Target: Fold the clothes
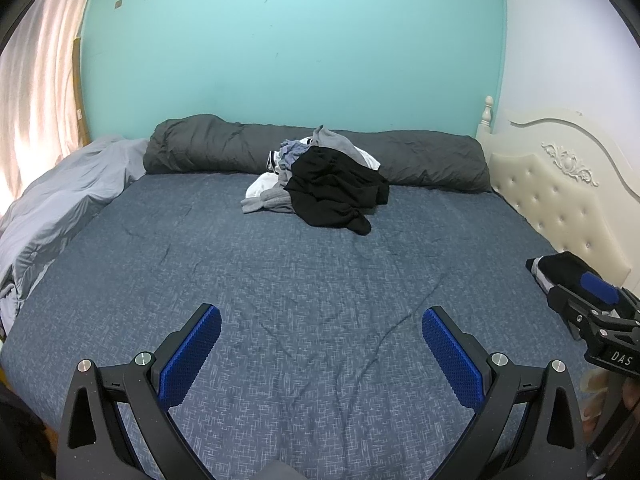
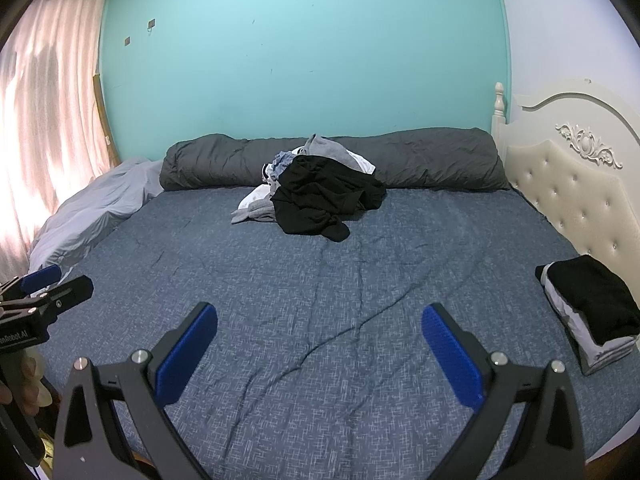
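A heap of unfolded clothes [image 1: 320,184] [image 2: 316,196] lies at the far side of the bed, a black garment [image 1: 336,192] on top of grey, white and blue pieces. A stack of folded clothes [image 2: 592,312] [image 1: 560,270], black over white, rests near the right edge. My left gripper [image 1: 320,332] hovers open over the near part of the blue sheet, nothing between its blue pads. Beside it my right gripper [image 2: 320,328] is also open and empty. Each gripper shows at the edge of the other's view, the right gripper [image 1: 592,300] and the left gripper [image 2: 48,284].
The bed's blue patterned sheet [image 1: 280,280] is wrinkled. A rolled dark grey duvet [image 1: 420,156] lies along the teal wall. A light grey blanket [image 1: 60,208] is bunched at the left by the curtain. A cream tufted headboard [image 2: 580,192] bounds the right side.
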The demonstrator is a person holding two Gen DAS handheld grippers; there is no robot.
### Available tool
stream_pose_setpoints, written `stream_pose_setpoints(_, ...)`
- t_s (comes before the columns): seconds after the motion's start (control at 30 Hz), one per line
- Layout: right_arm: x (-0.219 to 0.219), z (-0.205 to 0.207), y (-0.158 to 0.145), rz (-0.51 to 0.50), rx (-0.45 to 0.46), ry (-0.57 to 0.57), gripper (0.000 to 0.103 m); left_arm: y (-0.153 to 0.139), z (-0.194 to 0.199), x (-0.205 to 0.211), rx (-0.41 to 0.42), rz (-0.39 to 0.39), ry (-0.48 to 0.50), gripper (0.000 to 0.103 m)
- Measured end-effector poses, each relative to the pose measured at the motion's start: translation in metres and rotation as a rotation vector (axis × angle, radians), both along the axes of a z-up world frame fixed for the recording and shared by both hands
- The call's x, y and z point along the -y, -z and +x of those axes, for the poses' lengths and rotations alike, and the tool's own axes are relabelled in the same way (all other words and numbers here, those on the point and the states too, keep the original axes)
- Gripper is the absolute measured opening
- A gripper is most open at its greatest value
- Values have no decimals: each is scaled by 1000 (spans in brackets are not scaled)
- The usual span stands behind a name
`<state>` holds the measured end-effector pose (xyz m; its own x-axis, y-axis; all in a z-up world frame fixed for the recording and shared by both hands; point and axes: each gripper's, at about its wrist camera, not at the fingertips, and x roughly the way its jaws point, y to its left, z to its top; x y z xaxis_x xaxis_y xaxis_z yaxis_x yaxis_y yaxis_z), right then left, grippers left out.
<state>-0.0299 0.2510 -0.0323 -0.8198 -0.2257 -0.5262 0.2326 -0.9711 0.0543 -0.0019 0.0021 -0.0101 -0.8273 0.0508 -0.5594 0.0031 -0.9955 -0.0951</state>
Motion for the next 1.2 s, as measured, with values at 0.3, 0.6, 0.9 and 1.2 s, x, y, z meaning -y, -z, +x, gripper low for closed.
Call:
stream_pose_setpoints(0.3,-1,1,-2,-2,-1,-3,103,-2,1,1,-3,1,-4,103)
stream_pose_setpoints(0.6,2,1,-4,-2,3,-3,103,-1,3,2,-2,1,0,103)
stream_pose_setpoints(0.9,1,1,-3,-5,2,-3,103,-2,2,0,0,4,3,102)
stream_pose_setpoints(1.2,0,0,-3,-6,3,-2,103,-1,5,-2,-3,4,2,103)
